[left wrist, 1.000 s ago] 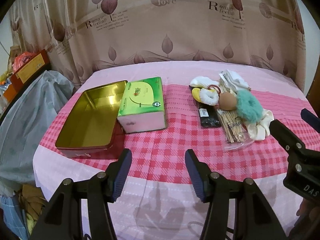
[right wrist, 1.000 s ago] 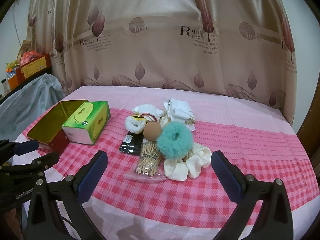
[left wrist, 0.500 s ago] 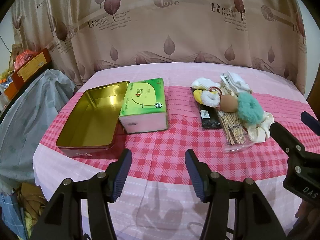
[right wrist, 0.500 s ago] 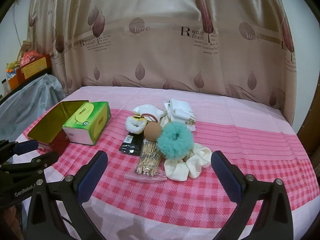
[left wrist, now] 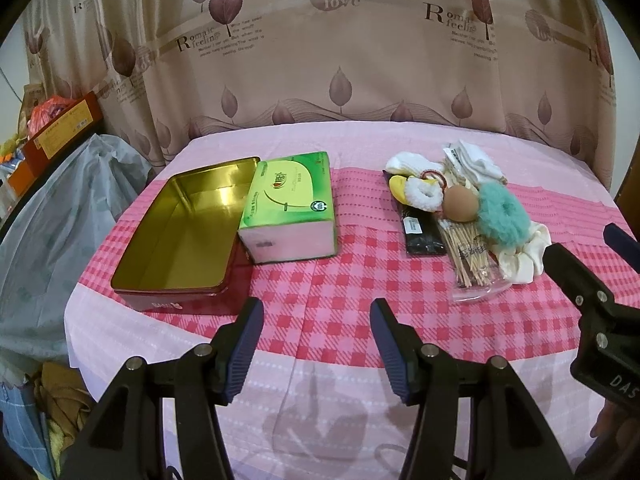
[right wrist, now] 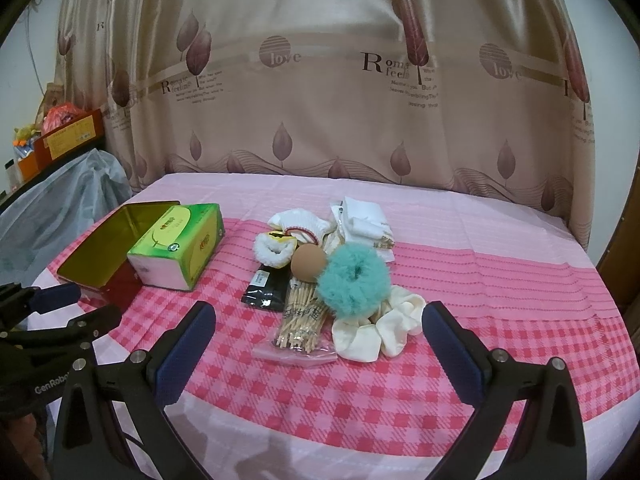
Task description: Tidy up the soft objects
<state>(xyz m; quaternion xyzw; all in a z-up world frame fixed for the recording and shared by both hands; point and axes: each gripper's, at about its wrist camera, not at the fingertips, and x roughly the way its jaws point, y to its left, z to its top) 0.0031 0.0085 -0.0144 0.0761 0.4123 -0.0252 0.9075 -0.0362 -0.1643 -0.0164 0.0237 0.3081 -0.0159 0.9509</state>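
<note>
On the table [left wrist: 320, 292]: nothing has shifted over the last second.
Soft things: teal scrunchie [right wrist: 354, 280] tops the pile at 12 o'clock of the right gripper [right wrist: 316, 338].
Tin [left wrist: 180, 224]: empty, at the left gripper's [left wrist: 316, 338] 11 o'clock.
Fingers: both pairs wide, holding nothing.
Meaning: sorting not yet begun.

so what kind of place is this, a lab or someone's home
Most likely a room in a home: a printed curtain hangs behind a table under a pink checked cloth, with a tissue box on it.
</note>
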